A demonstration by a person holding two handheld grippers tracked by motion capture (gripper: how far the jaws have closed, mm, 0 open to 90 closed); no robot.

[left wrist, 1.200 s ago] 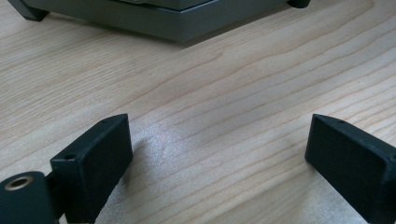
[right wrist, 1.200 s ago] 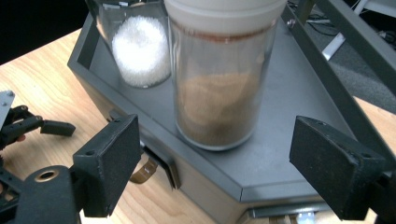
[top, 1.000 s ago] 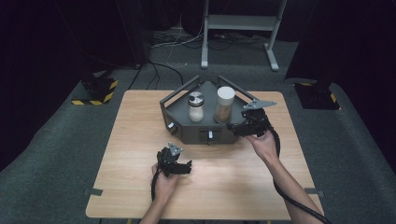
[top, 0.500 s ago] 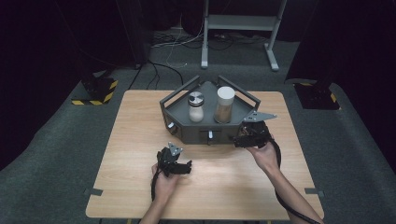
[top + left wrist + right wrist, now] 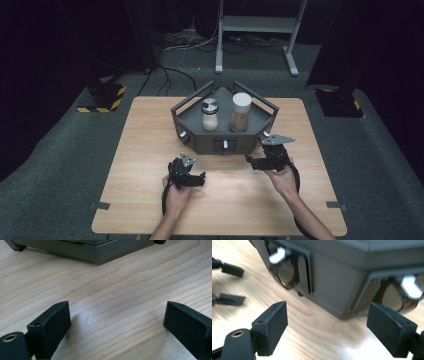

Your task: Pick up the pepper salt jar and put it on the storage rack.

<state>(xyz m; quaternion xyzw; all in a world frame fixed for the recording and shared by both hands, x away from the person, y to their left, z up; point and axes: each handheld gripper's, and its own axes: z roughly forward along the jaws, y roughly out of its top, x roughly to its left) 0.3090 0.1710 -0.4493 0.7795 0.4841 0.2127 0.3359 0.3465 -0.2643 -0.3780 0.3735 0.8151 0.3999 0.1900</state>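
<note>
grey plastic: corner-shaped rack (image 5: pixel 200 142) sits mid-table, far of both hands; raised rails at the back, flat front faces with small drawers
drawers: dark fronts, each with a round cut-out and a small white handle (image 5: pixel 277 253); a second white handle (image 5: pixel 411 287) is on the face to the right in the right gripper view
jars: two on top of the rack, a short jar with metal lid (image 5: pixel 210 114) on the left, a taller jar with white lid (image 5: pixel 240 112) on the right, close but apart
table: light wood (image 5: pixel 150 115), bare in front of the rack
right gripper: (image 5: pixel 263 161) near the rack's near-right corner, jaws wide apart, nothing between them; in its own view they (image 5: pixel 332 325) straddle the corner between the two drawer faces
left gripper: (image 5: pixel 191 175) down on the table near of the rack, jaws wide, holding nothing; in its own view (image 5: pixel 117 322) bare wood between the pads, rack base farther off
likely step: right gripper looks to be lining up on a drawer handle
risk 1: it is aimed at the corner, not a handle; closing here would catch nothing or scrape the edge
risk 2: handle is small, wide pads could slip off it
risk 3: a hard pull with no hand bracing could drag the whole rack and topple the tall jar
</note>
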